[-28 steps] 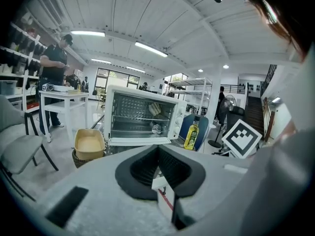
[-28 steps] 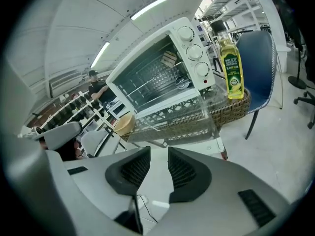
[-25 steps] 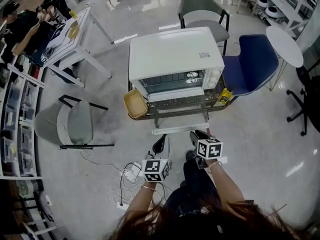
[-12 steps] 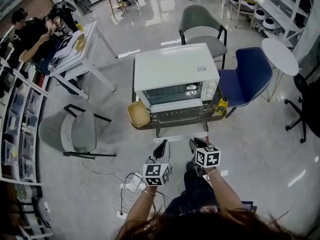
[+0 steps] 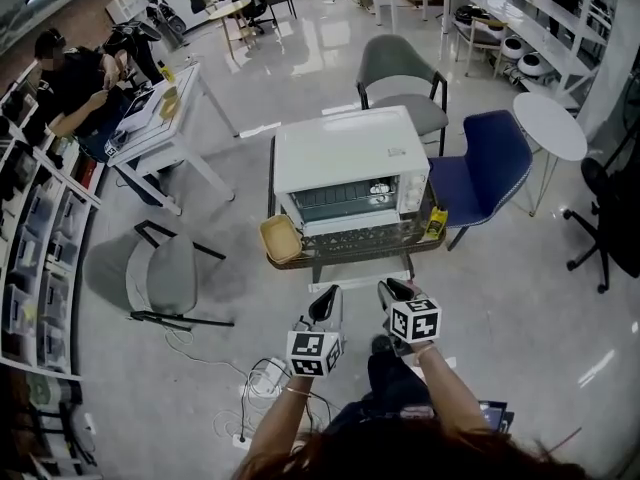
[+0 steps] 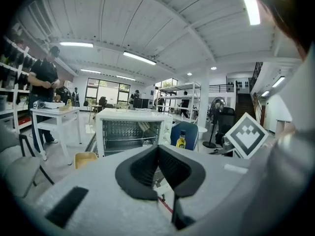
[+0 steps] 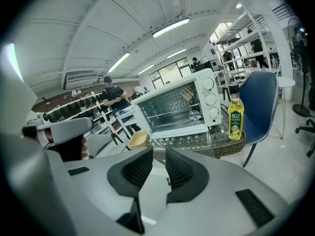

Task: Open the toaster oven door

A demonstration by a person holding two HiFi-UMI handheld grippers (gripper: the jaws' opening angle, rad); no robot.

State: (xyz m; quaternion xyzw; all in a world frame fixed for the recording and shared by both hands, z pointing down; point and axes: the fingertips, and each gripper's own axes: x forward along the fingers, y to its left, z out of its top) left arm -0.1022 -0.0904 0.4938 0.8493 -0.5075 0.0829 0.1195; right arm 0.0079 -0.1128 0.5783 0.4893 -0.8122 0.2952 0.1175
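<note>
The white toaster oven (image 5: pixel 349 153) stands on a low wicker-rimmed glass table (image 5: pixel 352 249), its glass door (image 5: pixel 338 204) closed. Both grippers hover well short of it, over the floor in front of the table. My left gripper (image 5: pixel 324 300) is shut with nothing in it; its pads (image 6: pixel 147 163) meet. My right gripper (image 5: pixel 393 289) has a narrow gap between its pads (image 7: pixel 178 168), its jaws are closing, and nothing is between them. The oven (image 6: pixel 129 133) shows ahead in the left gripper view, and the oven (image 7: pixel 177 107) shows ahead in the right gripper view.
A yellow bowl (image 5: pixel 281 238) sits at the table's left end and a yellow oil bottle (image 5: pixel 436 222) at its right. A blue chair (image 5: pixel 487 168) and a grey chair (image 5: pixel 400 73) stand behind, another grey chair (image 5: pixel 165 273) at left. Cables (image 5: pixel 262 373) lie on the floor.
The oven and table now sit farther off and smaller in the head view. Both grippers stay held low in front of the person, a little lower in the picture.
</note>
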